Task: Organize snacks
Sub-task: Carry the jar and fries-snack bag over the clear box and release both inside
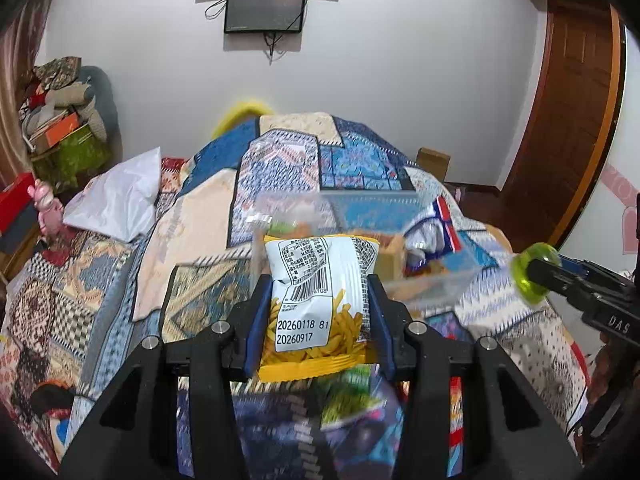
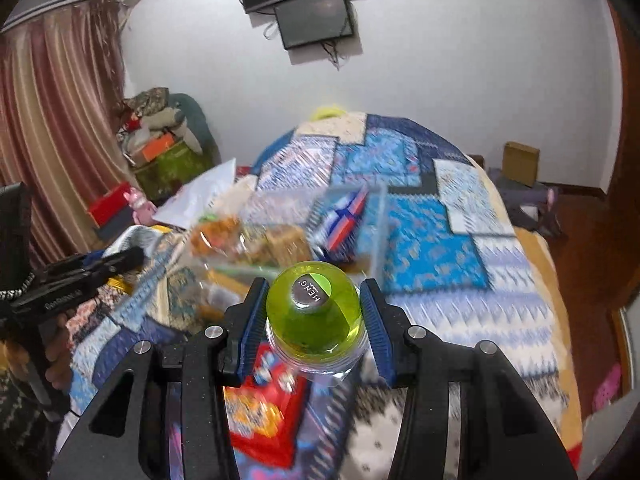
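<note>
Left tongs (image 1: 318,304) clamping fries packet (image 1: 320,300), right tongs (image 2: 314,312) green cup (image 2: 316,316).

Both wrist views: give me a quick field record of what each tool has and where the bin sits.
left tool: shut on fries packet, barcode side up
right tool: shut on green jelly cup, lid toward camera
clear bin: on patterned bedspread ahead of both tools, snacks already inside
loose snacks: red packet below right tool
</note>
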Demonstrator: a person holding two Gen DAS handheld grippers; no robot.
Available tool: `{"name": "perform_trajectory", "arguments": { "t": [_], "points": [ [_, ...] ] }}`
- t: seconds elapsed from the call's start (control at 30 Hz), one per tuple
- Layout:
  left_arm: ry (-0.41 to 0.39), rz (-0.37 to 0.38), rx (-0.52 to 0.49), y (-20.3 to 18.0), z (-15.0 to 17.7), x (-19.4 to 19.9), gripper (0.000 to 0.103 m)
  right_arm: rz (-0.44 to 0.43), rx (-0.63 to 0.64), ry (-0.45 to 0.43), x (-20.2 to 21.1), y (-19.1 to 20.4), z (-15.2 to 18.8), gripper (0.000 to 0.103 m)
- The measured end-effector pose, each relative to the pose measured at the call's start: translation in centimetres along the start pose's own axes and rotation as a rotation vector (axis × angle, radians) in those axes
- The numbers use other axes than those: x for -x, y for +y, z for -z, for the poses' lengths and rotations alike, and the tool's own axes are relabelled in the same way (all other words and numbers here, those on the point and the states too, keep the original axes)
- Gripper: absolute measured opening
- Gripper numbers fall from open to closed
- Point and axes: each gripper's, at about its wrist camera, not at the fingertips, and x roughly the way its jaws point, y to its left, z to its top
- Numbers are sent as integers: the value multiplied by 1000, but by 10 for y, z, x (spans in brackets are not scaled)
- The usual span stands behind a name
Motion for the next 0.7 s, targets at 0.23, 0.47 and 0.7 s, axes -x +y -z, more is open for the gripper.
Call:
{"name": "perform_trajectory", "arguments": {
  "t": [0.23,0.47,0.7],
  "points": [
    [-26,-26,18,3,-37,-33,45,-15,61,-40,-29,17,-36,43],
    [5,7,17,4,-60,-75,45,-23,78,-44,-68,21,-59,43],
    [84,25,-12,-7,-61,-126,45,6,85,5,-115,16,-70,43]
  ]
}}
